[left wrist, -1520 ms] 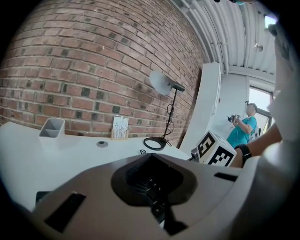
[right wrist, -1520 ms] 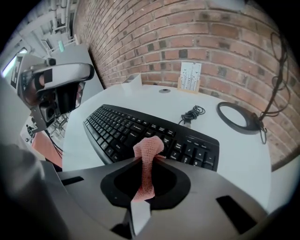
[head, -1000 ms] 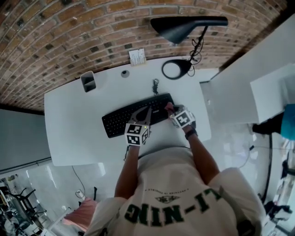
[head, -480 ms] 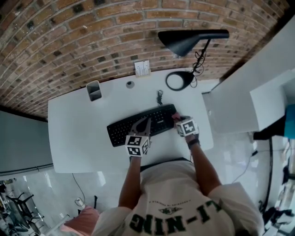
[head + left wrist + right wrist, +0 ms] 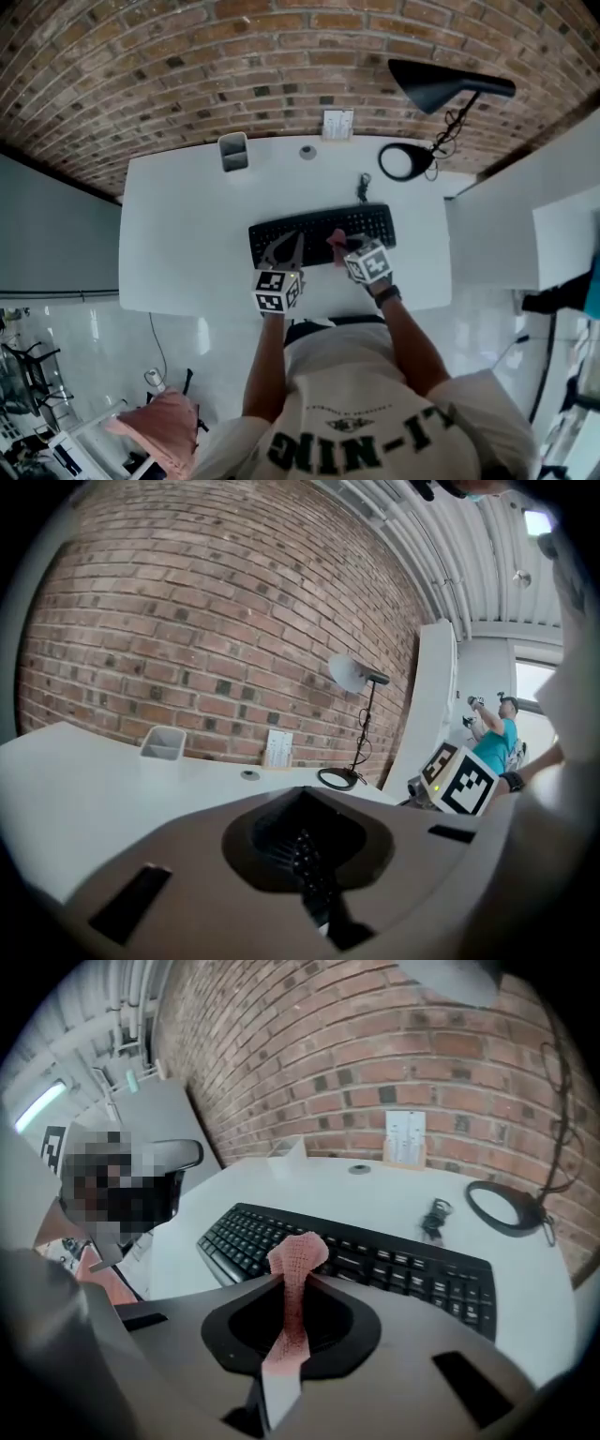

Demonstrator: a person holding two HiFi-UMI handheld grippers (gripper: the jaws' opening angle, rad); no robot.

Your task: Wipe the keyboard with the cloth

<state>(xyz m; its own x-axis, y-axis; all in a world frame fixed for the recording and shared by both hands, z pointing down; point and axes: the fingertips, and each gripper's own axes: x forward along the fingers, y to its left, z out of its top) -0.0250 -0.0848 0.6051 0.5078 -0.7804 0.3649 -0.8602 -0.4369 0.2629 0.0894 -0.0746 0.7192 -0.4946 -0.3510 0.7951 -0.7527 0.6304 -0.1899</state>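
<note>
A black keyboard (image 5: 319, 228) lies on the white desk (image 5: 187, 244). My right gripper (image 5: 341, 244) is shut on a pink cloth (image 5: 335, 238), which presses on the keys about the keyboard's middle. In the right gripper view the cloth (image 5: 300, 1251) sticks up between the closed jaws of that gripper (image 5: 292, 1283), with the keyboard (image 5: 394, 1265) just beyond. My left gripper (image 5: 298, 240) is shut with nothing in it, and its tips rest on the keyboard's left half. The left gripper view shows its closed jaws and keys (image 5: 298, 847) through the gap behind them.
A black desk lamp (image 5: 450, 84) with a round base (image 5: 403, 161) stands at the back right. A grey pen holder (image 5: 232, 150), a white card (image 5: 337, 124) and the coiled keyboard cable (image 5: 363, 186) sit near the brick wall. A white partition (image 5: 506, 234) borders the desk's right.
The right gripper has slid the cloth leftward from the keyboard's right end to about its middle. The left gripper has stayed on the keyboard. The head camera has shifted.
</note>
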